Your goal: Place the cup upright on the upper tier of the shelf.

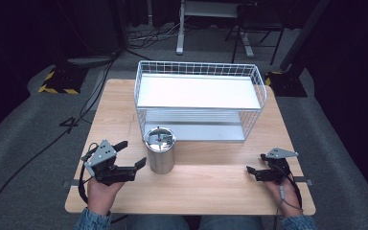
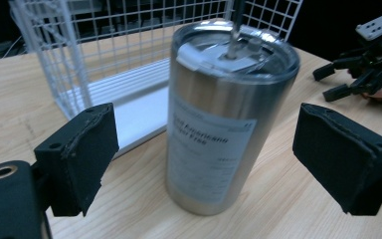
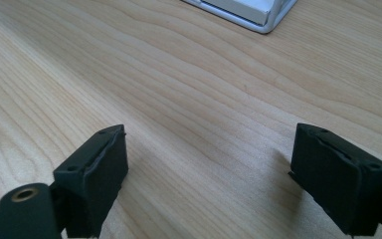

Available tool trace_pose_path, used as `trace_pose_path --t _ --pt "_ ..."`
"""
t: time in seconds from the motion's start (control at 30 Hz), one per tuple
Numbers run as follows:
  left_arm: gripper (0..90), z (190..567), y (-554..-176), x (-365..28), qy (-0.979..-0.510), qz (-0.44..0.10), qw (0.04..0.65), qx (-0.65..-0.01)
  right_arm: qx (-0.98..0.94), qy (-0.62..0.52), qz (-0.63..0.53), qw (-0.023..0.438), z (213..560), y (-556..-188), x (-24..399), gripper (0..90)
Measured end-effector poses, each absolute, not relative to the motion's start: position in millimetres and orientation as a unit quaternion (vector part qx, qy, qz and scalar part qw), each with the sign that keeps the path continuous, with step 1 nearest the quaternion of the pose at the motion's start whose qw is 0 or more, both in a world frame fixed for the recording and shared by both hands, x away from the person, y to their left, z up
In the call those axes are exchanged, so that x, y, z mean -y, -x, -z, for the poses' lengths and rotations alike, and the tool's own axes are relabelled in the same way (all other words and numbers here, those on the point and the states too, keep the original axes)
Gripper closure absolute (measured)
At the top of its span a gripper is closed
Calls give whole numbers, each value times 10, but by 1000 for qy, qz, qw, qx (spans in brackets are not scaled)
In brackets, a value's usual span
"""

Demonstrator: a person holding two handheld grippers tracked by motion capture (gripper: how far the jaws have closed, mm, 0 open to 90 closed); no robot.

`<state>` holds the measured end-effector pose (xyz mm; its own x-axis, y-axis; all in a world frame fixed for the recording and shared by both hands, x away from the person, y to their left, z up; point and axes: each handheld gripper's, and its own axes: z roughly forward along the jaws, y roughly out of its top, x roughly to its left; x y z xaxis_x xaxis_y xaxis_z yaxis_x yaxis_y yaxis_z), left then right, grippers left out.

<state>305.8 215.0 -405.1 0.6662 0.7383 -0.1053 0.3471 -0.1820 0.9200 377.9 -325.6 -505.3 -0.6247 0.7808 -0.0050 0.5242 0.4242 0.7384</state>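
We're lining our left gripper (image 1: pixel 131 154), jaws spread, beside the steel tumbler (image 1: pixel 160 150); next close in, right gripper (image 1: pixel 255 169) idle, unclenched

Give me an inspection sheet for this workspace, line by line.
Surface: wooden table, light grain, bare in front.
Job's things: steel tumbler with lid, upright, in front of the white wire rack.
Clutter: nothing seen.
Grippers: left gripper open, jaws either side of the tumbler, apart from it; right gripper open, low over bare wood.
Cables: one trails from each gripper; more lie on the floor to the left.
Surroundings: grey floor, dark room, yellow-black striped stand bases, table legs behind.
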Motion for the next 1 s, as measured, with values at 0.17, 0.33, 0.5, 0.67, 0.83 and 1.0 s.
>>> trace_pose_path --t 0.17,0.33,0.5,0.67,0.83,1.0 --pt "91 4028 -3099 -2046 -749 -176 535 -350 -825 -396 -362 178 5052 -3778 3254 153" --pt "29 4038 -3151 -1948 -756 -170 530 -344 -823 -398 -363 180 5053 -3765 3253 159" --pt "0 4092 -3237 -1845 -754 -162 533 -347 -824 -397 -363 178 5052 -3758 3253 159" --pt "0 4127 -3298 -1777 -758 -155 532 -344 -824 -397 -363 179 5052 -3757 3253 159" --pt "0 4192 -3384 -1693 -756 -158 531 -348 -824 -397 -363 179 5052 -3758 3253 159" --pt "0 4253 -3431 -1629 -756 -174 522 -355 -824 -397 -363 178 5052 -3758 3253 159"
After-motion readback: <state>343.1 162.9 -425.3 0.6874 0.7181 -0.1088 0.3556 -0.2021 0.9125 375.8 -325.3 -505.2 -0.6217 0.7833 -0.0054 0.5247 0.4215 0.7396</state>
